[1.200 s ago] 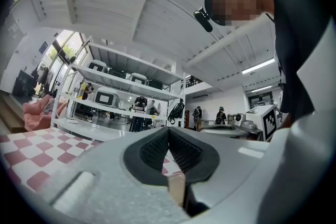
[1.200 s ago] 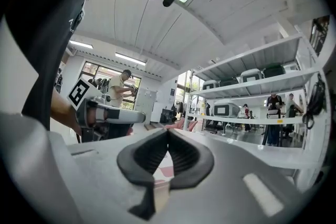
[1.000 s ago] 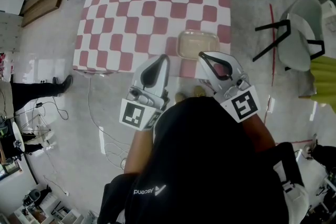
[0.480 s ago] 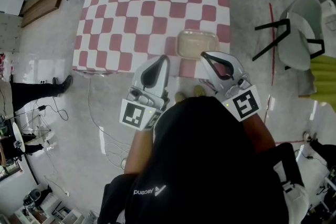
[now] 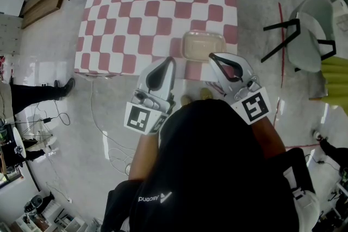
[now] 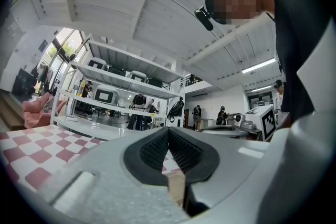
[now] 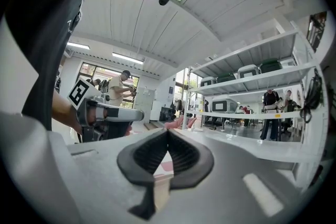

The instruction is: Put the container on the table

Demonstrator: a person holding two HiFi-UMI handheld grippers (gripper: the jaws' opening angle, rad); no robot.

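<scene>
Right gripper [image 5: 211,56] clenched, jaw tips meeting, nothing between them; tips over near rim of beige container [image 5: 202,42], contact unclear. Left gripper [image 5: 173,59] likewise closed, empty, just beside container. Container rests on checkered tabletop [image 5: 136,13] at near edge, toward right corner

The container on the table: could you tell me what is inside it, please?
The container looks empty: only its bare beige inside shows. The right claw covers part of its near edge, so that part is unseen.
</scene>
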